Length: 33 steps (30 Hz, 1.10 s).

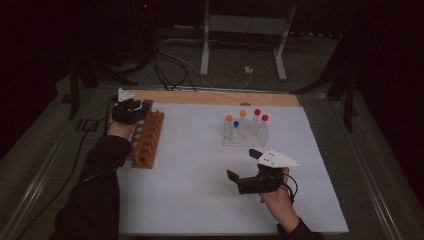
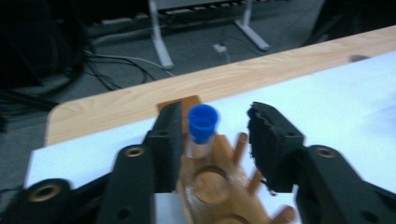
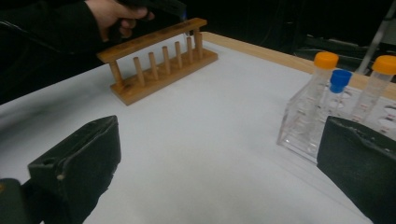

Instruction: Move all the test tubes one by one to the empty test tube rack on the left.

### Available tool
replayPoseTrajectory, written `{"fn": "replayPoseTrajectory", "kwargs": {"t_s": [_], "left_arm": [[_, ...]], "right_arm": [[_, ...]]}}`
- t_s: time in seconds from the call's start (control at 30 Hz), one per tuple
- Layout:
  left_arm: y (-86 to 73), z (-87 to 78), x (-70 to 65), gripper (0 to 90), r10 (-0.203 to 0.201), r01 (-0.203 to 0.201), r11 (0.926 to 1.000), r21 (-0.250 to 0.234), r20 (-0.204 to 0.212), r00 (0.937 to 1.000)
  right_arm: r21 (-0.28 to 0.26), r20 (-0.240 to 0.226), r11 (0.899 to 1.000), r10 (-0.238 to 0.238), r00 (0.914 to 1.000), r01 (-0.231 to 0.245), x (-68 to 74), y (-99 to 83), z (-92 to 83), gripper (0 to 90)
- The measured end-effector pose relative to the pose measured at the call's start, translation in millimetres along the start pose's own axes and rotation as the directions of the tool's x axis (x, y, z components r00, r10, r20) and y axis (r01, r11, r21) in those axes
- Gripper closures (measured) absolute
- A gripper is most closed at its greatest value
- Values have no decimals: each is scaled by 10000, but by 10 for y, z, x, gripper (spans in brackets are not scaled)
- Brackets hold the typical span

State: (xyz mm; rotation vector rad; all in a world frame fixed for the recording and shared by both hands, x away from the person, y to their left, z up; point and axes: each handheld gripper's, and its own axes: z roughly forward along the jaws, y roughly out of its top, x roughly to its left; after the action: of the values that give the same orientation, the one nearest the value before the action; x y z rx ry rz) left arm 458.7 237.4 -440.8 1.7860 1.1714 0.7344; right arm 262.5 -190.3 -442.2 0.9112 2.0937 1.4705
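Note:
A blue-capped tube point(image 2: 201, 126) stands upright in the end hole of the wooden rack point(image 1: 147, 137) at the mat's far left. My left gripper point(image 2: 219, 116) straddles that tube: one jaw sits close beside it and the other stands well apart, so the gripper is open. From above, the left gripper point(image 1: 136, 106) hovers over the rack's far end. My right gripper point(image 1: 243, 164) is open with nothing between its jaws, low over the white mat in front of the clear rack point(image 1: 245, 134). In its own view the right gripper point(image 3: 222, 140) faces the wooden rack point(image 3: 159, 60).
The clear rack holds several capped tubes, orange point(image 3: 325, 60), blue point(image 3: 340, 79) and red point(image 1: 257, 112). A white mat point(image 1: 200, 190) covers the wooden table point(image 1: 220, 97). Cables and a metal stand point(image 1: 245, 30) lie on the floor beyond.

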Motion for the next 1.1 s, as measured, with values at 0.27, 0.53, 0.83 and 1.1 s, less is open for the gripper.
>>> {"fn": "replayPoseTrajectory", "kwargs": {"t_s": [0.27, 0.53, 0.83, 1.1], "left_arm": [[96, -345, -135, 205, -145, 154, 9998, -86, 937, 9955], [32, -715, -408, 21, 230, -129, 9988, -471, 2216, 9749], [-170, -1022, -741, 14, 817, -630, 9958, -660, 3365, 9381], [-443, -1201, -1039, 14, 1399, -1177, 9899, -789, 4140, 8994]], "right_arm": [[37, 146, 10000, 60, 9999, -60, -45, 39, 1, 0], [-42, 301, 10000, 38, 9995, -37, -130, 123, 47, 0], [-89, 683, 9999, 79, 9976, -74, -273, 235, 140, 0], [76, 994, 9992, 387, 9943, -397, -461, 293, 299, 0]]}}
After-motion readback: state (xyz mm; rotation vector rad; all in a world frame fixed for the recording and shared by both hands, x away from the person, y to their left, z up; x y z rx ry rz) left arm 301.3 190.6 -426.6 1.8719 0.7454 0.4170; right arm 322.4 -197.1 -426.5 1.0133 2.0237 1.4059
